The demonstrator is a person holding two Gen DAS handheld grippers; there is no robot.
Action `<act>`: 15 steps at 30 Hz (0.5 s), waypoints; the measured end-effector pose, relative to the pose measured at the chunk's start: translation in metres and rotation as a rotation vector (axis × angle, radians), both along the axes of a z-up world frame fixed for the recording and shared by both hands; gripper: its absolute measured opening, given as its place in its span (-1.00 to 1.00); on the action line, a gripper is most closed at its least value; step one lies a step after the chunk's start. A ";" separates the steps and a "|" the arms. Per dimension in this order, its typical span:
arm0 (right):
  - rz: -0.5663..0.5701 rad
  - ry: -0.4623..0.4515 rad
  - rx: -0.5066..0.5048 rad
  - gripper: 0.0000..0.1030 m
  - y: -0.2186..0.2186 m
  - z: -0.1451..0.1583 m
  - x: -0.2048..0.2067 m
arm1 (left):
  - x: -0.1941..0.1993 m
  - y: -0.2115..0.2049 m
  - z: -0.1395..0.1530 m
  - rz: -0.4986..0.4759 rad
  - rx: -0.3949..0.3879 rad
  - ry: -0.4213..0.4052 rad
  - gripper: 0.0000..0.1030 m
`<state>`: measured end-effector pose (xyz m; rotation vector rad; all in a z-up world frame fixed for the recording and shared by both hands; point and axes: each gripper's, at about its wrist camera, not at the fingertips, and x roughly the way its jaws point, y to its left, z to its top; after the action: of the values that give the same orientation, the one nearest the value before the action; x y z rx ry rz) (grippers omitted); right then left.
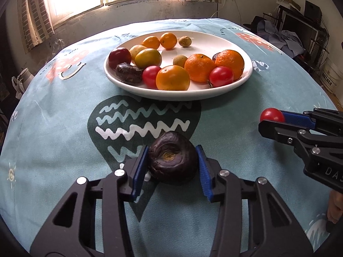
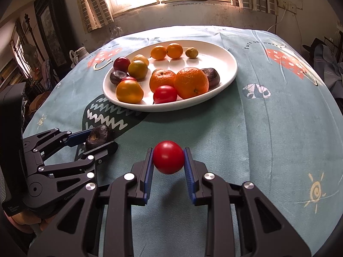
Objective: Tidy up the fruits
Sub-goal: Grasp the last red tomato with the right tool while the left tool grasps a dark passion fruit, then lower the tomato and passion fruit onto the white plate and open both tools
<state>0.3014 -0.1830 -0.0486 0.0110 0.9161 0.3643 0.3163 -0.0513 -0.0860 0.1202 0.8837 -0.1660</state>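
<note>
Left gripper (image 1: 172,165) clamps a wrinkled dark fruit (image 1: 173,157) resting on the tablecloth (image 1: 64,128) – right gripper (image 2: 168,160) holds a red tomato (image 2: 168,157) raised above the cloth, both short of the white plate (image 2: 223,81) heaped with fruit

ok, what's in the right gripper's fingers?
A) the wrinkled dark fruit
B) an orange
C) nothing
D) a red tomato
D: the right gripper has its blue fingers pressed on both sides of a red tomato, held off the tablecloth; the wrinkled dark fruit sits between the left gripper's fingers instead.
</note>
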 end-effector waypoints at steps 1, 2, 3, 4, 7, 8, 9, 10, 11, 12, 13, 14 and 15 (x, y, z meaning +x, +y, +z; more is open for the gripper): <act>0.001 -0.004 -0.001 -0.47 0.000 0.000 -0.001 | -0.003 0.000 0.002 0.001 0.003 -0.004 -0.13; 0.006 -0.007 0.000 -0.47 0.000 0.001 -0.003 | -0.006 0.000 0.004 0.001 0.003 -0.011 -0.13; 0.011 -0.010 0.004 -0.47 0.001 0.001 -0.005 | -0.010 0.000 0.007 -0.002 0.000 -0.021 -0.13; 0.019 -0.013 0.013 -0.47 0.001 0.002 -0.009 | -0.014 0.001 0.012 -0.005 -0.007 -0.033 -0.13; 0.051 -0.038 0.048 -0.47 0.003 0.009 -0.020 | -0.022 0.005 0.027 -0.016 -0.034 -0.058 -0.13; 0.060 -0.047 0.061 -0.46 0.003 0.013 -0.023 | -0.024 0.007 0.033 -0.020 -0.037 -0.066 -0.13; 0.070 -0.050 0.077 -0.46 0.004 0.017 -0.025 | -0.025 0.008 0.039 -0.026 -0.042 -0.074 -0.13; 0.082 -0.051 0.096 -0.46 0.005 0.021 -0.026 | -0.025 0.010 0.045 -0.031 -0.049 -0.081 -0.13; 0.094 -0.053 0.121 -0.46 0.005 0.026 -0.026 | -0.026 0.012 0.053 -0.037 -0.056 -0.090 -0.13; 0.105 -0.058 0.146 -0.46 0.005 0.032 -0.026 | -0.025 0.014 0.061 -0.043 -0.060 -0.105 -0.13; 0.114 -0.067 0.165 -0.46 0.005 0.039 -0.024 | -0.024 0.015 0.070 -0.049 -0.064 -0.122 -0.13; 0.118 -0.078 0.178 -0.46 0.006 0.046 -0.021 | -0.022 0.017 0.078 -0.051 -0.068 -0.134 -0.13; 0.119 -0.092 0.189 -0.46 0.006 0.053 -0.016 | -0.018 0.019 0.086 -0.052 -0.076 -0.142 -0.13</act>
<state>0.2849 -0.1770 0.0045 0.1125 0.7905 0.5564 0.2984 -0.0320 -0.0001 0.0833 0.7319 -0.2368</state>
